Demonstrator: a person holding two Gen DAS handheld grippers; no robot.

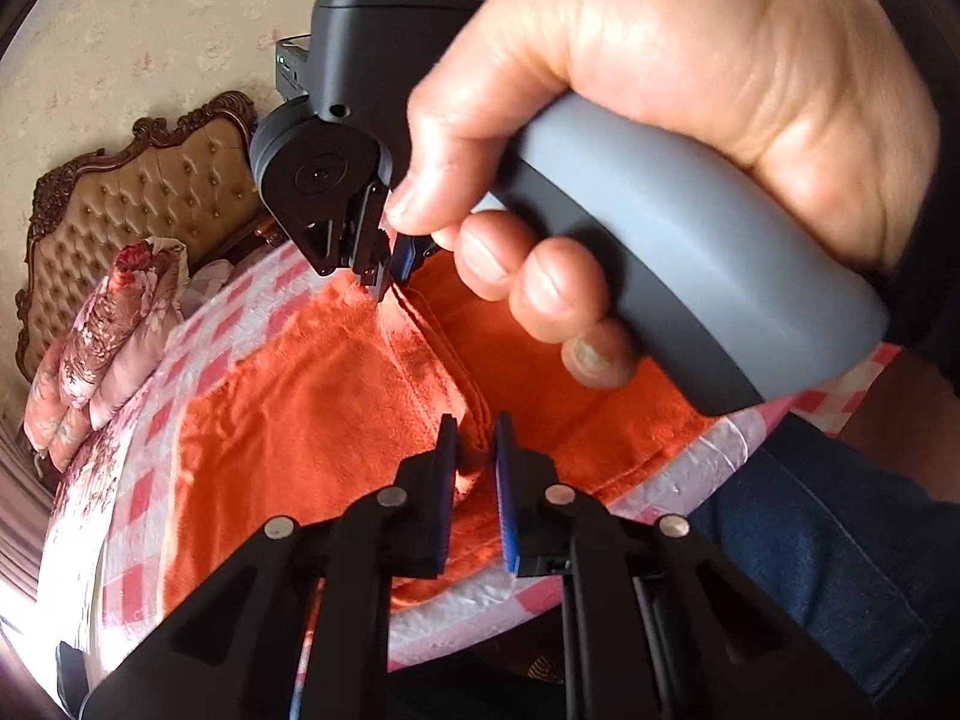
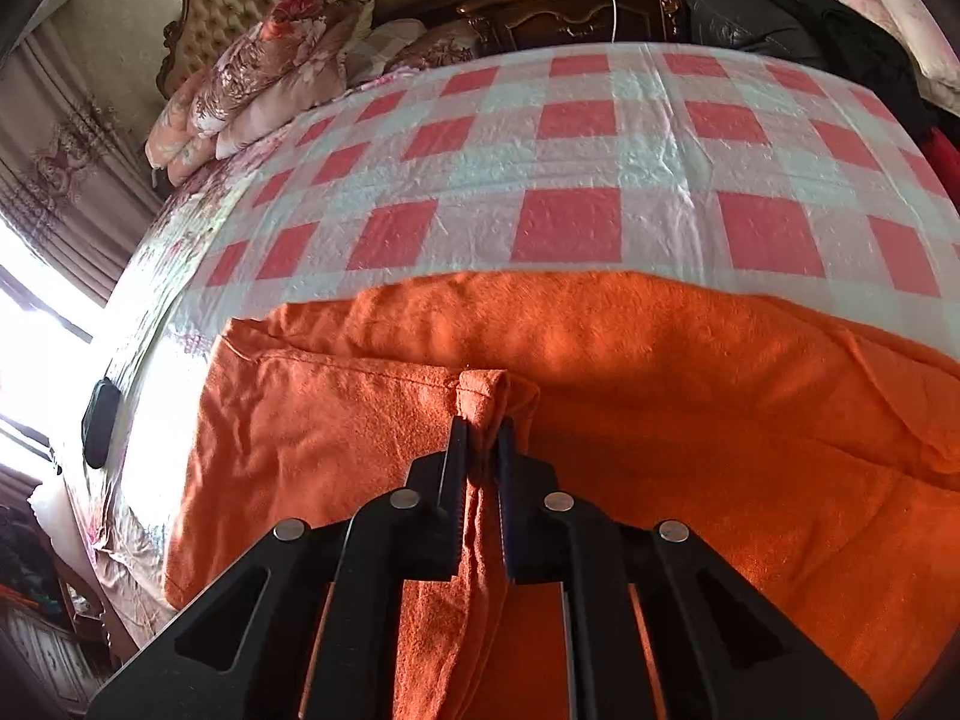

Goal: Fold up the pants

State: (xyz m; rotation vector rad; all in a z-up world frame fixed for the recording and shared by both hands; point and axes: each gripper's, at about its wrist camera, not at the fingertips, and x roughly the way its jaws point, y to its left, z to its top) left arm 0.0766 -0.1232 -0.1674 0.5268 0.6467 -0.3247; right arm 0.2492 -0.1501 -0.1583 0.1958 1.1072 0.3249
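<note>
Orange fleece pants (image 1: 312,420) lie spread on a red-and-white checked bed cover (image 1: 150,498). My left gripper (image 1: 477,438) is shut on a fold of the pants at the near edge. In the left wrist view my right gripper (image 1: 393,276) is farther along the same fold, held in a hand, pinching cloth. In the right wrist view my right gripper (image 2: 480,438) is shut on a raised edge of the pants (image 2: 690,396), with cloth hanging between the fingers.
A tufted headboard (image 1: 138,198) and floral pillows (image 1: 108,336) are at the bed's head. A dark wooden nightstand (image 2: 570,12) stands beyond the bed. A small black object (image 2: 99,423) lies at the bed's left edge by the bright window. The person's jeans (image 1: 828,546) are right of the bed.
</note>
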